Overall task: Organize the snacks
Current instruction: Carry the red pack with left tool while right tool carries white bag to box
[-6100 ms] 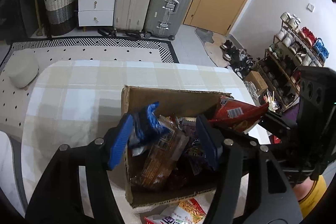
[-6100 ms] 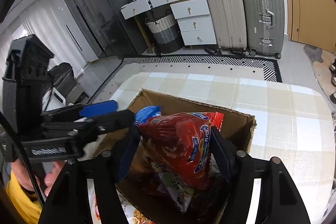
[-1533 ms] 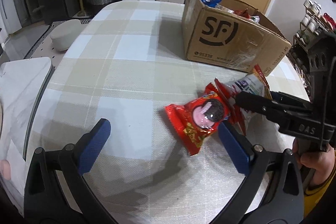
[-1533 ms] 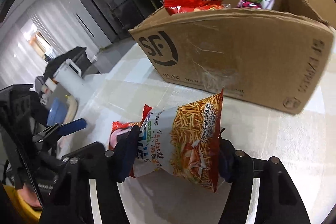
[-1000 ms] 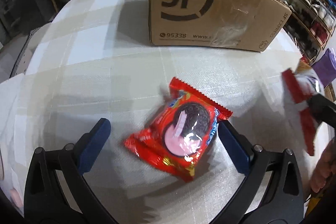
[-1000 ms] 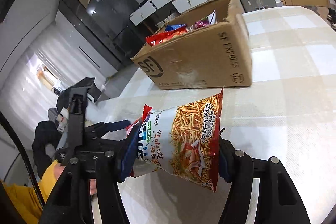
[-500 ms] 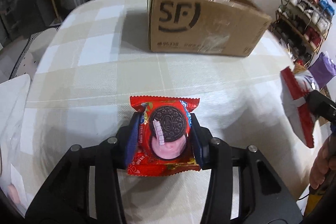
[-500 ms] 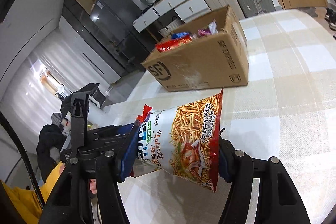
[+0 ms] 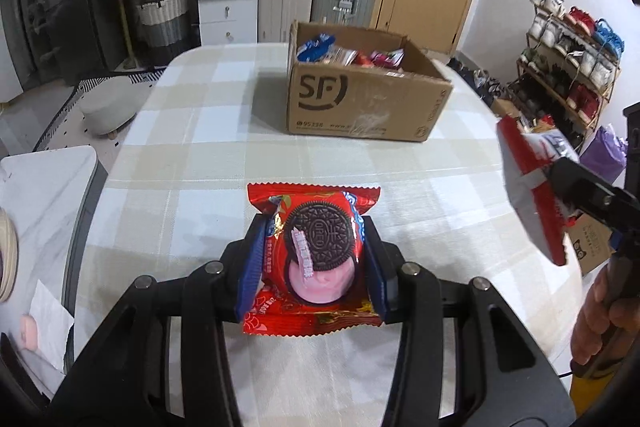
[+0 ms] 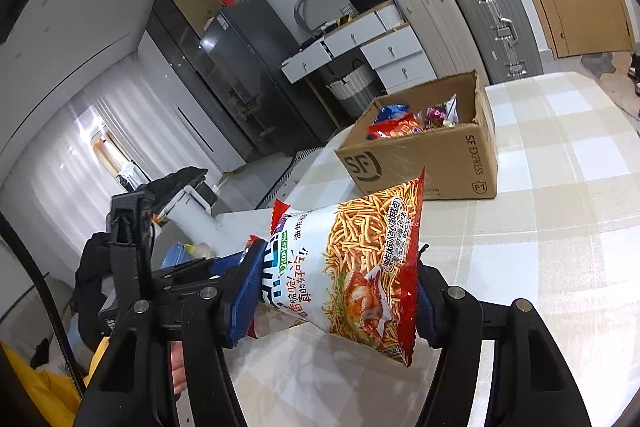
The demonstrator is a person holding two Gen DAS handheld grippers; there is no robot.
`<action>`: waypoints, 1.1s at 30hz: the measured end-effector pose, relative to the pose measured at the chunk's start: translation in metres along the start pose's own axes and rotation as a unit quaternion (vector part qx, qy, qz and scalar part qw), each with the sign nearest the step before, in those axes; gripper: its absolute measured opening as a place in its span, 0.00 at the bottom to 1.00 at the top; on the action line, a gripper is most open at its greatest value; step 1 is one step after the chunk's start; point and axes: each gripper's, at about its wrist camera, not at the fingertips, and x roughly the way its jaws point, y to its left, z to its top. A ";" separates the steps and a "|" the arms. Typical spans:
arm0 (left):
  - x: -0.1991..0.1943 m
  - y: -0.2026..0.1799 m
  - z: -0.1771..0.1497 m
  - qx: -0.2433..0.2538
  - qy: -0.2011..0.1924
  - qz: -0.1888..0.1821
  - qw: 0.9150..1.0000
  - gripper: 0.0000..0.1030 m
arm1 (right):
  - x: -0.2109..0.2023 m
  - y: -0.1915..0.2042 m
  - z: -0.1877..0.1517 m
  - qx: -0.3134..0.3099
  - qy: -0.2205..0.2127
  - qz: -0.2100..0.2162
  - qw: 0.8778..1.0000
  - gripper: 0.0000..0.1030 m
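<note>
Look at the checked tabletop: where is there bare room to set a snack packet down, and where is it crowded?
Bare cloth lies between the cardboard box and the near edge, and left of the box toward the rounded edge. More lies right of the box. The box itself is crowded with packets. The left tongs grip the cookie packet; the right tongs hold the noodle-snack bag.

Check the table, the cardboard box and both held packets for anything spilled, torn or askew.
Nothing stands out. The cardboard box sits upright on the table with snacks inside. The cookie packet in the left claw and the noodle-snack bag in the right claw look intact.
</note>
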 end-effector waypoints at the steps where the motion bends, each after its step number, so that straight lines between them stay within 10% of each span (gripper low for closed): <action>1: -0.006 -0.001 -0.002 0.001 -0.004 -0.002 1.000 0.40 | -0.003 0.003 0.000 -0.001 -0.001 0.000 1.000 0.63; 20: -0.112 -0.024 -0.011 0.012 -0.068 -0.040 0.997 0.40 | -0.046 0.057 0.006 -0.027 -0.032 0.012 0.999 0.63; 33: -0.083 -0.008 0.023 -0.005 -0.042 -0.036 0.998 0.40 | -0.036 0.049 0.046 -0.032 -0.032 0.021 0.999 0.63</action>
